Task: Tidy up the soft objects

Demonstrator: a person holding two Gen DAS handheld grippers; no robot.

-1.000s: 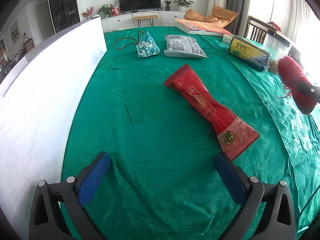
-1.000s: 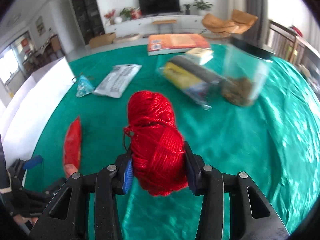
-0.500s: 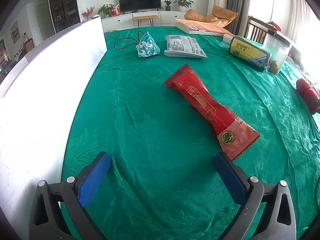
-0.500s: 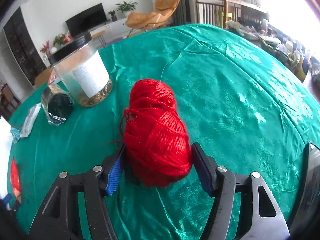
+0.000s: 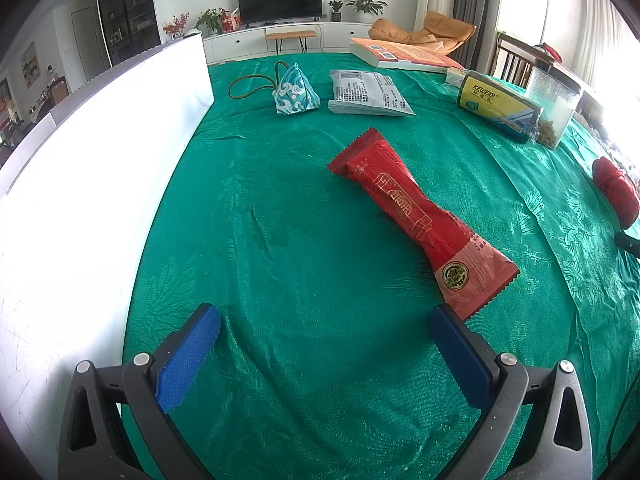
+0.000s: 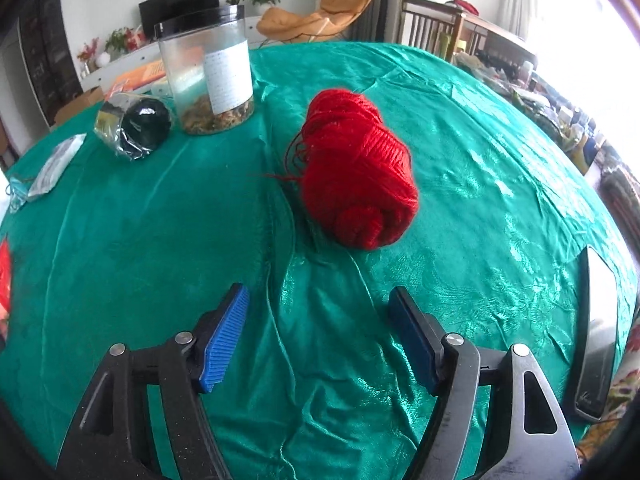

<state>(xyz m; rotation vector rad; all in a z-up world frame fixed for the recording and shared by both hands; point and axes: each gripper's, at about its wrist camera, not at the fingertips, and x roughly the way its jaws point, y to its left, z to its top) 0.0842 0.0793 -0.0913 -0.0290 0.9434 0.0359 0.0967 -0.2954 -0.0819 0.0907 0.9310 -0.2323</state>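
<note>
Now red yarn ball [image 6: 356, 172] on green cloth [image 6: 160, 220], jaws just opened wide.

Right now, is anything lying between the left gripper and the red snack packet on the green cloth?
Nothing visible does. The left gripper stands open over bare green tablecloth, and the red snack packet lies ahead and to its right, its near serrated end close to the right-side finger. Only cloth wrinkles lie between them.
</note>
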